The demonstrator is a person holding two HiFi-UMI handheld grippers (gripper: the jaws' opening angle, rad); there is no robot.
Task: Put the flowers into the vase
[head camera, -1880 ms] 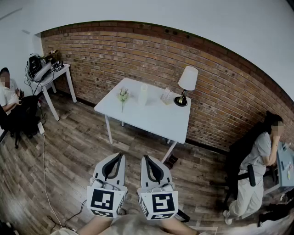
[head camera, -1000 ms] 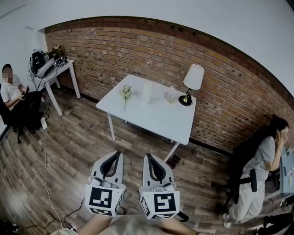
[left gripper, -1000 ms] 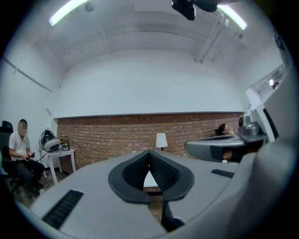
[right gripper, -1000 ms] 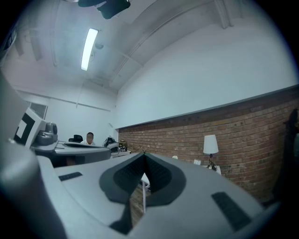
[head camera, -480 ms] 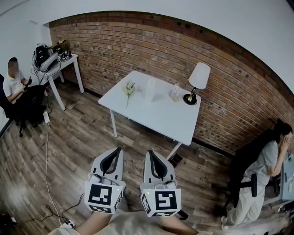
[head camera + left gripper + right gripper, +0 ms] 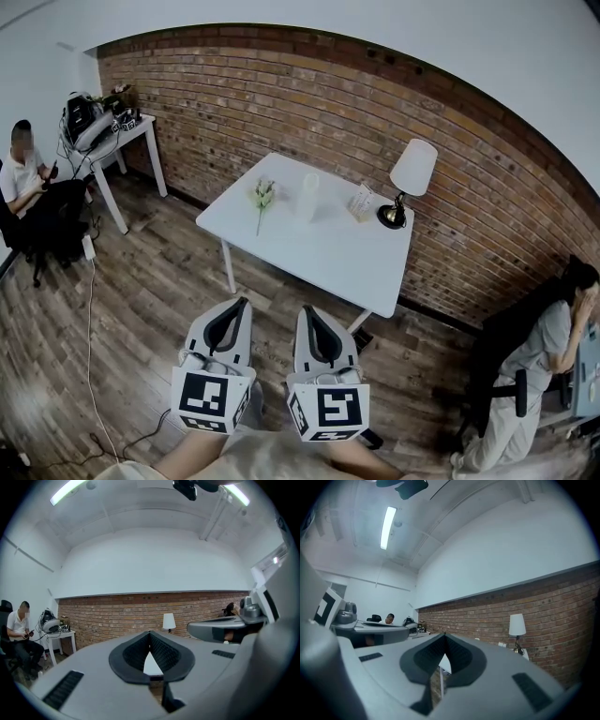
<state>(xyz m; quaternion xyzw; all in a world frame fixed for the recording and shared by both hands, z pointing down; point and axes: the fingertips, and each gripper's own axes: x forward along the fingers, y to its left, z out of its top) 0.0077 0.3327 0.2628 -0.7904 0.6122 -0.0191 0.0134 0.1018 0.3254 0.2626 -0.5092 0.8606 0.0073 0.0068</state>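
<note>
Flowers [image 6: 263, 195] lie near the white table's [image 6: 328, 261] left edge, beside the vase [image 6: 309, 195]; only the head view shows them. Gripper views show left gripper [image 6: 150, 633] and right gripper [image 6: 444, 634] closed, empty.

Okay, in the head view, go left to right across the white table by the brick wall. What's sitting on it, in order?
flowers → vase → small pale object → lamp
</note>
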